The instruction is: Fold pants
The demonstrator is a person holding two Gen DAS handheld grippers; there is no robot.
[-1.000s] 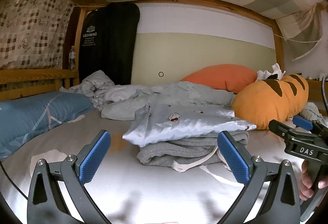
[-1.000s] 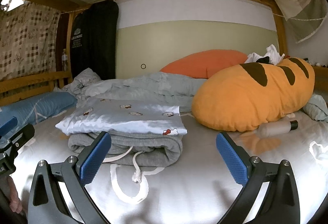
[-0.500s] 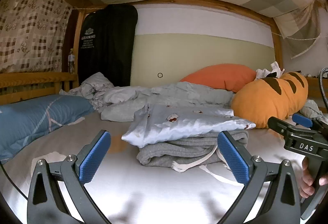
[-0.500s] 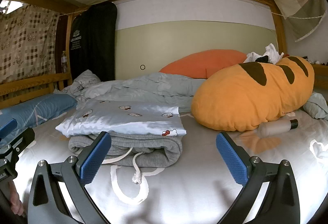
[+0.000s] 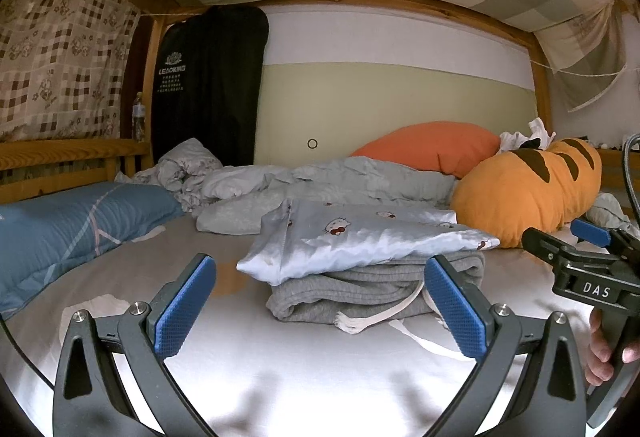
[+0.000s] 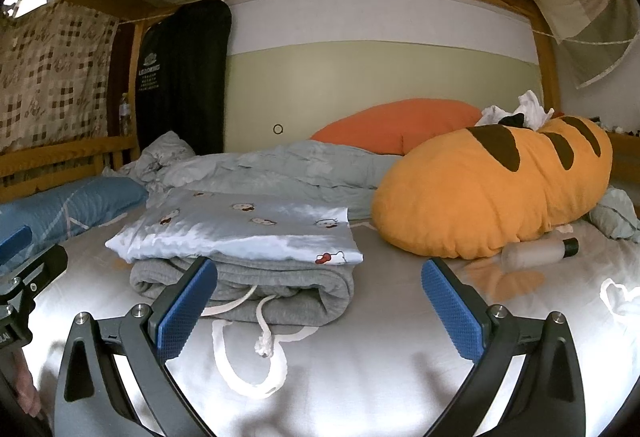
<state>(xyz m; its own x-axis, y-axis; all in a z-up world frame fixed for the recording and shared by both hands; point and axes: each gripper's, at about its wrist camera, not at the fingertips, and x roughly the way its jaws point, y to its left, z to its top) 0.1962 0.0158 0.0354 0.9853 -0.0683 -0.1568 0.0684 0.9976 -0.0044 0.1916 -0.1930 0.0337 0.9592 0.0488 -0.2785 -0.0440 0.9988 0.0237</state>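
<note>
Both tongs (image 5: 320, 301) (image 6: 318, 303) wide apart, empty

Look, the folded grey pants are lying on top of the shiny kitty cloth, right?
Not quite: it's the other way round. The right wrist view shows the kitty cloth lying on top of the folded grey pants.

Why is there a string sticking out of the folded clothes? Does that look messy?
A little. The white drawstring hangs out of the folded grey pants and loops loose across the sheet. The stack itself looks neat.
</note>
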